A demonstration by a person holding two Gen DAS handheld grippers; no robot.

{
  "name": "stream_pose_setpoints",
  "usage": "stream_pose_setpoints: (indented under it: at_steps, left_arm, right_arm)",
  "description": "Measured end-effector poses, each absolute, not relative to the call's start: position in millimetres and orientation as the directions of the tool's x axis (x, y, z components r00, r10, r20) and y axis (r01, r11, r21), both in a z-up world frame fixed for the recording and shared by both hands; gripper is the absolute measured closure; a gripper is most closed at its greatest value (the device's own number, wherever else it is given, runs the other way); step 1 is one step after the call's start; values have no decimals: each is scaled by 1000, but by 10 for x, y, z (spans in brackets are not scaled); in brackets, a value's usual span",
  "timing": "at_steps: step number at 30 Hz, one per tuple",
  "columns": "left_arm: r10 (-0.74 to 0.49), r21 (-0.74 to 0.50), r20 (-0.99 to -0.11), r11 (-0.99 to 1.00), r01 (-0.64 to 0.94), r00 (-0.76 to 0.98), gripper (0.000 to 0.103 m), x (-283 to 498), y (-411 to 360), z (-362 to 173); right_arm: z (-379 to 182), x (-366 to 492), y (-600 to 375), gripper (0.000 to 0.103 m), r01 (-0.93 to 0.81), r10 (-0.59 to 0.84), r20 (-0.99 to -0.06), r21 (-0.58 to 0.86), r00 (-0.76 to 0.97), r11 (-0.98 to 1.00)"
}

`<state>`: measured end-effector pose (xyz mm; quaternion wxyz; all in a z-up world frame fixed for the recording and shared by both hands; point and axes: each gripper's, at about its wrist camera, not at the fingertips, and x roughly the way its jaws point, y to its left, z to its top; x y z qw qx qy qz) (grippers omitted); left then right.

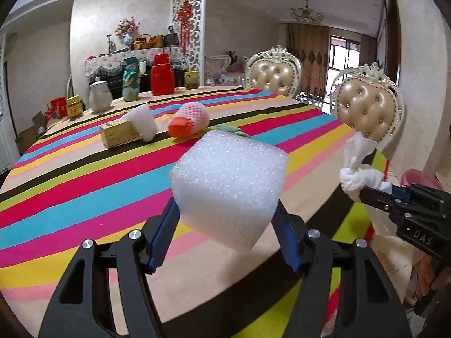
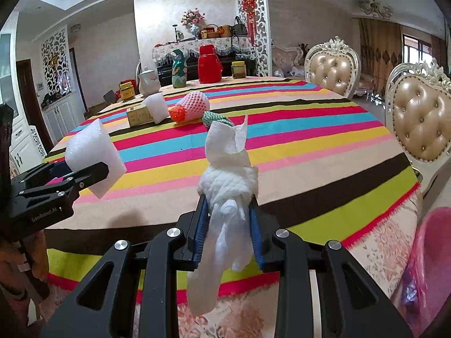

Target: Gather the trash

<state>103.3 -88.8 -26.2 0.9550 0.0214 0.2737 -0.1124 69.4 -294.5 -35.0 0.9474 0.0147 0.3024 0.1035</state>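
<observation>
Both grippers loaded above the striped table [image 1: 84, 174], bin at the frame's edge

My left gripper [image 1: 225, 219] pinched the foam block [image 1: 229, 186] mid-frame; my right gripper [image 2: 228, 219] clamped the crumpled tissue [image 2: 228, 180], its long axis running upward. What looked like a pink bin bag [image 2: 431, 253], cut off at lower right, lay nearer my right. More scraps [image 2: 191, 105] sat upper centre.

Left gripper [image 1: 225, 214] holds foam block [image 1: 229, 186] above tabletop [image 1: 84, 186] near edge. Right gripper [image 2: 228, 211], at its 3 o'clock, holds tissue [image 2: 228, 169]. At 12 o'clock on tabletop: carton [image 1: 119, 133], foam piece [image 1: 143, 122], fruit net [image 1: 190, 119]. Beyond: jars, flask [image 1: 162, 74]. Chairs at 2 o'clock.
</observation>
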Motion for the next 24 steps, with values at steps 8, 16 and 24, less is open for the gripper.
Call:
stream_pose_setpoints:
  at_steps: [8, 16, 24]
  left_arm:
    - [-241, -7, -538, 960, 281, 808, 40, 961, -1135, -285]
    - [-286, -2, -545, 941, 339, 788, 40, 903, -1324, -270]
    - [-392, -24, -551, 890, 455, 737, 40, 851, -1745, -200]
  right_arm:
    - [-435, 613, -3040, 74, -177, 205, -579, 105, 789, 979]
    - [-376, 470, -3243, 74, -142, 178, -557, 108, 811, 984]
    - [-258, 218, -3617, 74, -68, 112, -529, 102, 841, 992]
